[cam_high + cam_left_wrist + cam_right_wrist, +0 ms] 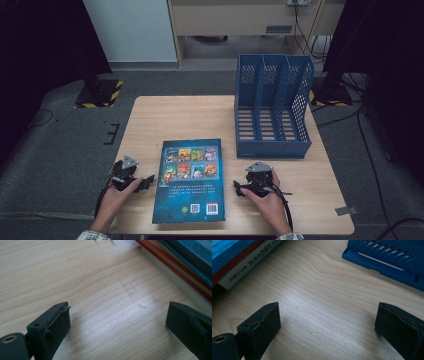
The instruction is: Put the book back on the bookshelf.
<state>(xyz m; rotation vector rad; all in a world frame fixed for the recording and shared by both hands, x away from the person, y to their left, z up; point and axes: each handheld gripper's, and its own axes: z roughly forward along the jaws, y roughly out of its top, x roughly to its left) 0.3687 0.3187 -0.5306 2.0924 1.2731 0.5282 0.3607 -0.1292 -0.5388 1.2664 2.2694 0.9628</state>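
Left gripper: held in the person's left hand near the surface's front left corner, pointing across at the book; its fingers stand apart with bare wood between them, clamped on nothing.
Book: lies flat, back cover up, at the middle of the front edge, between the two grippers; its bottom edge reaches the surface's front edge. The left gripper view shows it as a stack of edges, red and blue, just beyond the open fingers and not touching them.
Right gripper: held in the person's right hand right of the book, towards the front right corner, pointing at the book's right edge; its fingers are apart, empty, with wood between them.
File rack: blue, three slots, perforated walls, standing at the back right corner, well apart from the book; its front lip is near the right gripper.
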